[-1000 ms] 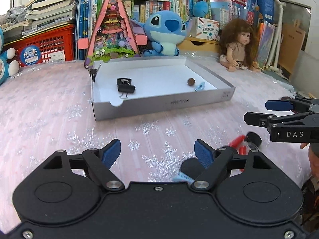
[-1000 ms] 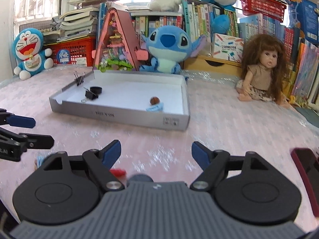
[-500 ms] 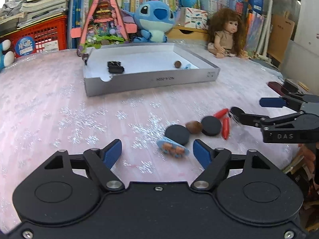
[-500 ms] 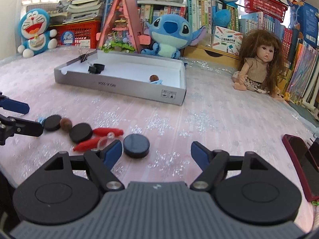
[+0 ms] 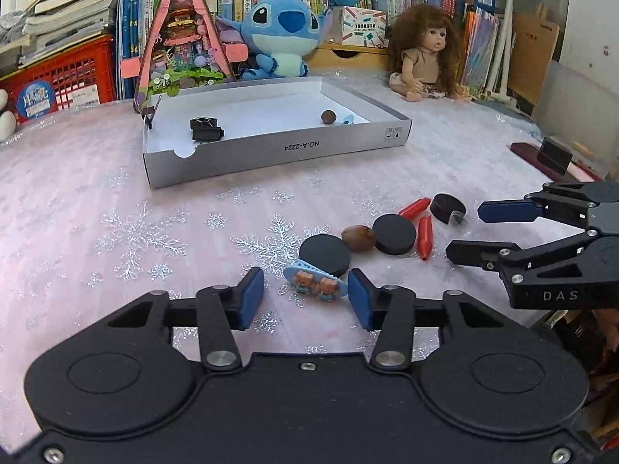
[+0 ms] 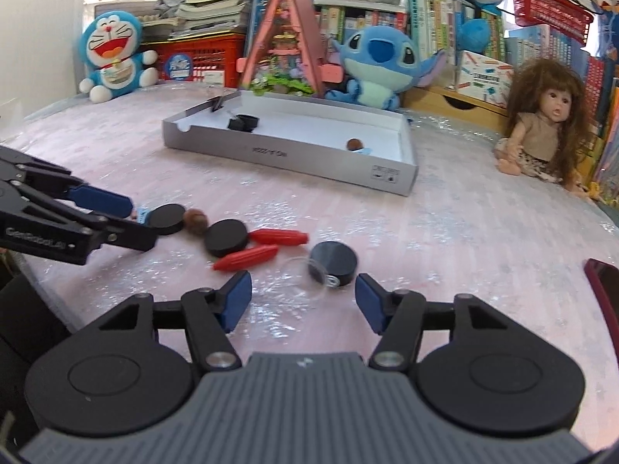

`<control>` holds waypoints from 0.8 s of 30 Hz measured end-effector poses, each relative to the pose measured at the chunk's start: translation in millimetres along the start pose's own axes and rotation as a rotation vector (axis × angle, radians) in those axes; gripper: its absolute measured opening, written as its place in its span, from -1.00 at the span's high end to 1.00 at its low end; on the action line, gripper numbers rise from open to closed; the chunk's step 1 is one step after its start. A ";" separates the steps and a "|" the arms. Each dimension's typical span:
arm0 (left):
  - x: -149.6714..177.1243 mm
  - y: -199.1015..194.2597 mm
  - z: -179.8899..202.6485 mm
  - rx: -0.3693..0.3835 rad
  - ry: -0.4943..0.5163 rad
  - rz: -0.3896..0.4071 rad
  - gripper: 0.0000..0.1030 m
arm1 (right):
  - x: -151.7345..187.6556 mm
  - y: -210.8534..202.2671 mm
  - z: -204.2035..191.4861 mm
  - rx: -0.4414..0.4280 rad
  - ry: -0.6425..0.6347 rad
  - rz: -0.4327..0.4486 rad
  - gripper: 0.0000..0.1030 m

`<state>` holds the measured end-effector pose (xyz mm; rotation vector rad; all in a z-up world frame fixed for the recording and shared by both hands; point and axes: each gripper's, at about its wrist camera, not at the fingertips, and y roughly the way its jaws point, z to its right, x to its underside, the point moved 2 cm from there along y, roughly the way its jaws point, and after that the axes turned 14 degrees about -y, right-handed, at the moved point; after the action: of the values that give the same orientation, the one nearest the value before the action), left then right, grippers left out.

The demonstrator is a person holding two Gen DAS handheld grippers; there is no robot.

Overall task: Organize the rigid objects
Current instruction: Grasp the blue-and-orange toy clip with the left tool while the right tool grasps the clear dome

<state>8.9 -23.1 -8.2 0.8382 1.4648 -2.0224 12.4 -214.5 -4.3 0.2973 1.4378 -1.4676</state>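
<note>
A row of small objects lies on the pink cloth: a blue bear hair clip [image 5: 315,284], three black discs [image 5: 324,254] [image 5: 395,234] [image 5: 447,207], a brown nut [image 5: 358,237] and two red sticks [image 5: 424,235]. My left gripper [image 5: 305,298] is open, its pads either side of the clip. My right gripper [image 6: 303,299] is open just short of a black disc [image 6: 333,263] and a clear round piece [image 6: 305,280]. The white box [image 5: 278,150] holds binder clips [image 5: 207,129], a nut [image 5: 327,116] and a blue piece.
Behind the box stand a pink triangular toy house [image 5: 182,34], a Stitch plush [image 5: 280,36], a doll [image 5: 427,52], a Doraemon plush [image 6: 112,58], red crates and books. A dark red phone [image 6: 603,290] lies at the table's right edge.
Both grippers have come down and closer to the row of objects. The left gripper's pads now flank the blue hair clip; the right gripper sits nearer the black disc.
</note>
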 end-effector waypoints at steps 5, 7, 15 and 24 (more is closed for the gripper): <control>0.6 2.2 2.9 -0.018 0.021 0.010 0.26 | -2.0 4.5 -4.1 0.012 -0.001 0.002 -0.28; 0.6 2.8 3.1 -0.020 0.022 0.012 0.37 | -2.9 5.9 -4.5 0.017 0.001 0.002 -0.11; -4.0 1.5 0.3 -0.033 0.004 0.023 0.47 | -5.5 6.7 -5.8 0.023 0.022 -0.002 0.25; -23.2 -0.1 -9.2 -0.057 -0.038 0.058 0.47 | -15.0 6.3 2.2 0.041 0.046 0.005 0.25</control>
<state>26.4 -13.3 6.6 0.8055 1.4539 -1.9346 25.0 -207.9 3.8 0.3619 1.4442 -1.4957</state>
